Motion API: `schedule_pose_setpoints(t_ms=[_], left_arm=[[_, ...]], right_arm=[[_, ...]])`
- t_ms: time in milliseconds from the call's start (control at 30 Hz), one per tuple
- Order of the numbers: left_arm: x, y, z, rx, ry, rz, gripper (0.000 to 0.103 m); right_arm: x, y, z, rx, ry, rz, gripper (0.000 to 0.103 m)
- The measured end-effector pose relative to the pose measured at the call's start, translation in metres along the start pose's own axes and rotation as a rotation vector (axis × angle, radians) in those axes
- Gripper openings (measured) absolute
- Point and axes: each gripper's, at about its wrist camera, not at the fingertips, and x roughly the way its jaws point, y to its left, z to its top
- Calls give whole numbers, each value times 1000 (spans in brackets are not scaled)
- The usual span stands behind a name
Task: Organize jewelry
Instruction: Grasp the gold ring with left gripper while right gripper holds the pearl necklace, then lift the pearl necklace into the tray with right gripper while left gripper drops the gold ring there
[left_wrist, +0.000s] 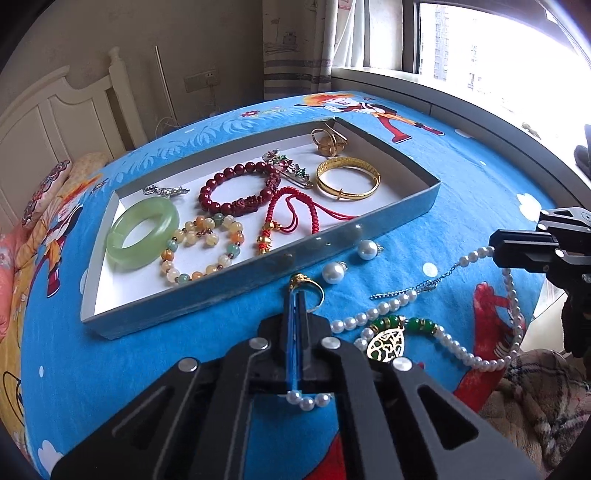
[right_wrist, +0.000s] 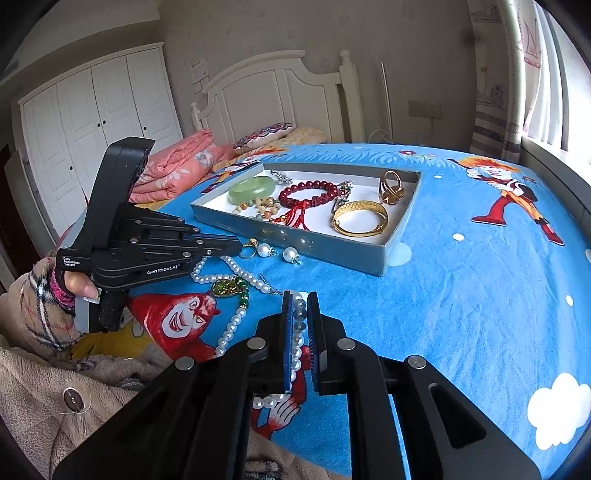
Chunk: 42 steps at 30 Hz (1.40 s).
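Pearl necklace (right_wrist: 236, 321) sits between right fingers (right_wrist: 287, 332), hidden in left view

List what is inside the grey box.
Inside the grey box: green bangle, red bead bracelet, pastel bead bracelet, red cord, gold bangle, gold ring, two brooches. Nothing visibly covered.

Light source: daylight came through the window (left_wrist: 498, 55), blown out to white glare.
Brightness: the bedspread (left_wrist: 461, 177) below the window was brightly, evenly lit; shadows stayed soft.
Distortion: strong fisheye bending and dark corners away from the window.
Focus: mostly sharp.
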Motion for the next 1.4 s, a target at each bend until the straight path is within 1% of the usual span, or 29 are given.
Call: schedule_pose_setpoints(t_ms=[100, 167, 200, 233, 267, 300, 367, 467, 500, 533, 567, 600, 767, 1033, 1167, 1400], left_arm=[[-4, 3, -1, -4, -7, 2, 0], [-2, 3, -1, -3, 15, -24, 1], [-1, 3, -1, -5, 20, -29, 8], [0, 3, -1, -12, 25, -26, 30], [0, 3, 0, -18, 21, -23, 44], [0, 3, 0, -22, 6, -23, 60], [3, 1, 2, -20, 12, -26, 59], [9, -4, 4, 3, 17, -14, 52], [10, -5, 5, 2, 18, -23, 47], [10, -5, 5, 5, 18, -40, 36], [10, -6, 6, 8, 14, -53, 31], [10, -6, 6, 14, 9, -42, 19], [7, -6, 3, 30, 1, -11, 18], [-5, 17, -8, -31, -15, 5, 18], [-11, 18, -7, -34, -31, 8, 18], [-15, 20, -9, -35, -40, 26, 18]], right_arm=[[0, 2, 2, -11, 0, -4, 10], [2, 4, 3, -12, 4, -3, 10], [3, 5, 2, -14, 6, -1, 10], [4, 6, 2, -15, 9, 1, 10], [5, 7, 3, -16, 12, 1, 10], [6, 7, 2, -17, 13, 1, 10], [7, 7, 2, -17, 15, 3, 10], [7, 6, 1, -11, 13, 3, 10], [6, 5, 0, -9, 12, 2, 10], [6, 4, 0, -6, 11, 2, 10], [6, 2, 0, -2, 10, 1, 10], [5, 1, 0, 1, 9, -1, 10], [1, -2, 0, 9, -1, -9, 10], [-3, 4, 6, -7, -26, -24, 10], [-14, 14, 21, -51, -77, -55, 10], [-38, 36, 59, -143, -186, -96, 10]])
